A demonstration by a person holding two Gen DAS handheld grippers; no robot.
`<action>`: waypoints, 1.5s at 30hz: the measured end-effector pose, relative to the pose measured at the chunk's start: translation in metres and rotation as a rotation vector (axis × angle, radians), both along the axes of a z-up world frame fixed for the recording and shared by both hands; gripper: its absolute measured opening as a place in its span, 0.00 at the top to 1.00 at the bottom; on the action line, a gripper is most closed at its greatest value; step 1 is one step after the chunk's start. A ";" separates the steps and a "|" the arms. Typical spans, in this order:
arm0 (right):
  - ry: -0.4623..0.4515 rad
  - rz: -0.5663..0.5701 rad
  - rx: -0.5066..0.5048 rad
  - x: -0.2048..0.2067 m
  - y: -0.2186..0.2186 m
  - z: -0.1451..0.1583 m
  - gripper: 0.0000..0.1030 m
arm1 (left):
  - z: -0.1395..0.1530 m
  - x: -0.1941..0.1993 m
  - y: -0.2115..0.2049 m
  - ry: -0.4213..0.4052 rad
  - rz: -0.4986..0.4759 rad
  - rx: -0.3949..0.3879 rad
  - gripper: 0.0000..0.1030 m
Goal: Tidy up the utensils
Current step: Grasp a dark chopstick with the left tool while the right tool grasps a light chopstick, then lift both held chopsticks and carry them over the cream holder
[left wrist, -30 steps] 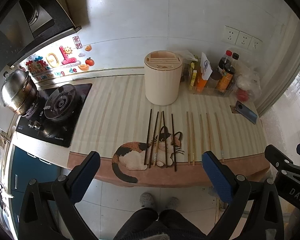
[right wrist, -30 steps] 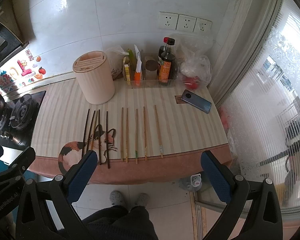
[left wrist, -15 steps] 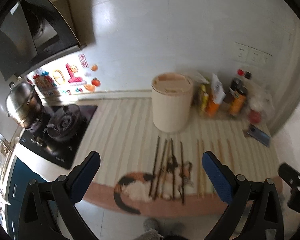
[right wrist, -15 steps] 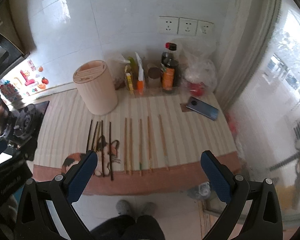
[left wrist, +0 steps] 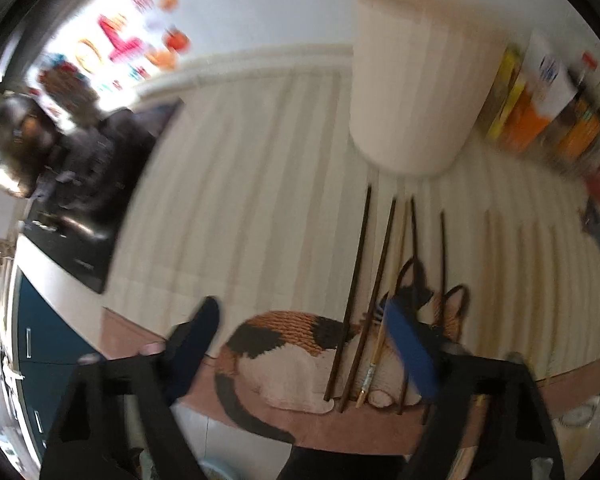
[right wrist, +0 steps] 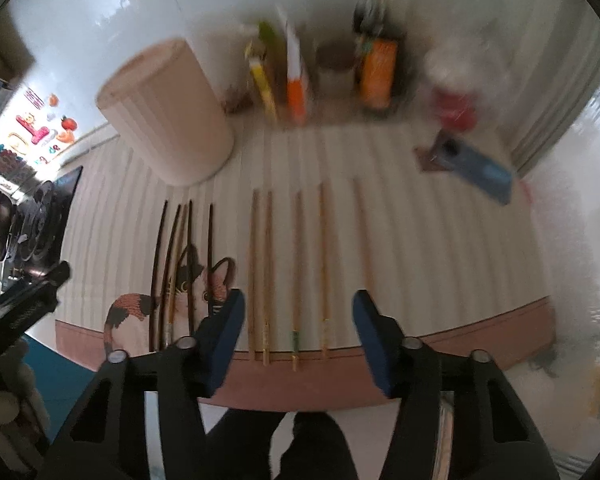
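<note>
Several dark chopsticks lie side by side on a striped mat with a cat picture; they also show in the right wrist view. Several light wooden chopsticks lie to their right. A cream utensil holder stands behind them, seen too in the right wrist view. My left gripper is open and empty, low over the cat picture by the dark chopsticks. My right gripper is open and empty over the near ends of the light chopsticks.
A gas hob with a steel pot sits at the left. Sauce bottles and packets line the back wall. A blue phone lies at the right. The counter's front edge is just below the grippers.
Both grippers have moved down and forward, close to the counter. Their jaws have narrowed but remain open. The chopsticks have not moved.
</note>
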State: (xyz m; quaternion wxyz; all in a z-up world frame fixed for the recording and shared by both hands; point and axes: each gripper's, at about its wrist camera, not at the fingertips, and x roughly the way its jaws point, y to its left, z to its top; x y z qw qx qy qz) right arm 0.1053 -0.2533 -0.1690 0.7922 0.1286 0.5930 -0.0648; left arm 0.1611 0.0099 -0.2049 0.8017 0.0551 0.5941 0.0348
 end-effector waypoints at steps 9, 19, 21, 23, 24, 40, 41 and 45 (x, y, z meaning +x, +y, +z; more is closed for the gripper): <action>0.125 -0.023 0.088 0.062 0.015 -0.082 0.69 | -0.080 0.040 -0.011 0.200 -0.099 -0.118 0.50; 0.255 -0.059 -0.001 0.106 0.025 -0.138 0.69 | -0.107 0.047 -0.030 0.232 -0.225 -0.122 0.86; 0.272 -0.064 -0.001 0.109 0.025 -0.144 0.69 | -0.107 0.045 -0.035 0.226 -0.220 -0.113 0.97; 0.280 -0.058 0.003 0.113 0.028 -0.149 0.69 | -0.106 0.048 -0.031 0.239 -0.189 -0.136 0.97; 0.286 -0.054 0.003 0.115 0.029 -0.151 0.69 | -0.108 0.050 -0.028 0.239 -0.178 -0.138 0.97; 0.375 0.046 -0.043 0.123 0.028 -0.183 0.92 | -0.101 0.060 0.048 0.315 -0.019 -0.213 0.96; 0.380 0.056 -0.047 0.124 0.028 -0.182 0.92 | -0.105 0.063 0.041 0.315 -0.023 -0.208 0.95; 0.399 0.088 -0.070 0.120 0.029 -0.185 0.92 | -0.111 0.063 0.015 0.329 -0.063 -0.144 0.94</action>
